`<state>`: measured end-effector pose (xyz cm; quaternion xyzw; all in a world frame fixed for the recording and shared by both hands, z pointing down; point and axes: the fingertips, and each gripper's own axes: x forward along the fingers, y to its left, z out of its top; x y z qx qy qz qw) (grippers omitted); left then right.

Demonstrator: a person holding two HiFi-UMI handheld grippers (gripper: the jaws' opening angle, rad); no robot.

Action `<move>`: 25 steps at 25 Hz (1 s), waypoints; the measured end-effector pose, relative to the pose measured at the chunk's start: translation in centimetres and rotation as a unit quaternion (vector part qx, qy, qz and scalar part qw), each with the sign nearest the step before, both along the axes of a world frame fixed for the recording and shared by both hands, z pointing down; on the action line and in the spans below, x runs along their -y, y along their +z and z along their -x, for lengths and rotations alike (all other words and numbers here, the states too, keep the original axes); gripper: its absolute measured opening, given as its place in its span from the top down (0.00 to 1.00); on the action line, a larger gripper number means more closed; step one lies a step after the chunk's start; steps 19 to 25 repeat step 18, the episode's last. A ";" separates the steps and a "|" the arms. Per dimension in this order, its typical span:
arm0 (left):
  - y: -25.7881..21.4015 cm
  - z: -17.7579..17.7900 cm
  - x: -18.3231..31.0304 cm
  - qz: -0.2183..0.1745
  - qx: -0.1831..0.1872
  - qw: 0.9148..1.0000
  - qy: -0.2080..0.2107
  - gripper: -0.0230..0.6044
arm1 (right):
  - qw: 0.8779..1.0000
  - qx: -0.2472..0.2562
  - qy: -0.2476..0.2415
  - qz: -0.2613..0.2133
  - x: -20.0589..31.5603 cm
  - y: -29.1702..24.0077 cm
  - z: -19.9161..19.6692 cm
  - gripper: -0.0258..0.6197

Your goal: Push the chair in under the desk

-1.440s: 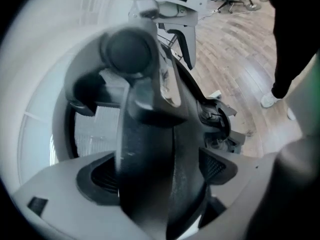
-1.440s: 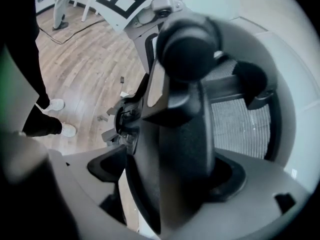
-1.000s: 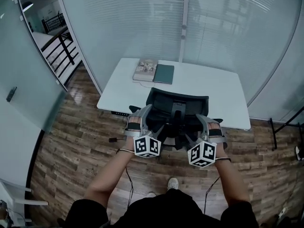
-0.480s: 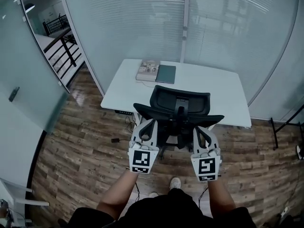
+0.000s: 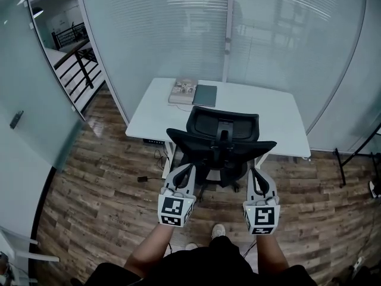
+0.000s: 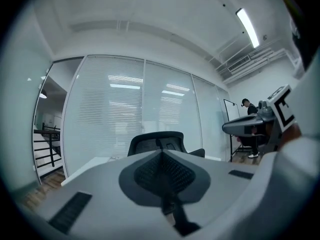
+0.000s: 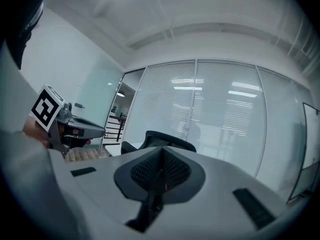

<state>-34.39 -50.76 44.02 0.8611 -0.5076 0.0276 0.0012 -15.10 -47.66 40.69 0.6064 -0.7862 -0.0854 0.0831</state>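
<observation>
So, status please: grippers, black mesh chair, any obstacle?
Left gripper and right gripper just closed, empty, off the black mesh office chair. Chair tucked against white rectangular desk. No obstacle seen.

White desk (image 5: 275, 109) bears a book (image 5: 183, 91); dark folder (image 5: 205, 95).

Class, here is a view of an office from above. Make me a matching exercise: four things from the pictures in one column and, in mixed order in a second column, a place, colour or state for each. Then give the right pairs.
Column one
1. chair
2. desk
3. book
4. notebook

Column two
a. pictured cover, near the desk's far left corner
b. black, backrest at the desk's near edge
c. dark and plain, lying just right of the book
d. white, with two things lying on it

Pairs: 1-b, 2-d, 3-a, 4-c
</observation>
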 end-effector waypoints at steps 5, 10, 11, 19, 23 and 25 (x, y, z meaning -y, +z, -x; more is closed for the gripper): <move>-2.0 -0.5 -1.3 -0.025 0.007 1.000 0.015 0.94 | 1.000 -0.007 -0.011 -0.003 -1.5 0.0 1.0 0.96; -3.0 -1.1 -2.1 -0.038 0.008 0.999 0.030 0.94 | 1.000 -0.002 -0.015 -0.011 -2.5 -0.8 1.5 0.96; -2.7 -1.2 -2.3 -0.034 0.009 0.999 0.033 0.94 | 1.000 0.001 -0.017 -0.010 -2.7 -1.0 1.6 0.96; -2.3 -1.8 -2.0 -0.029 0.003 0.999 0.046 0.94 | 0.999 0.014 -0.027 -0.032 -3.1 -3.2 2.4 0.96; -2.3 -1.8 -2.0 -0.029 0.003 0.999 0.046 0.94 | 0.999 0.014 -0.027 -0.032 -3.1 -3.2 2.4 0.96; -2.3 -1.8 -2.0 -0.029 0.003 0.999 0.046 0.94 | 0.999 0.014 -0.027 -0.032 -3.1 -3.2 2.4 0.96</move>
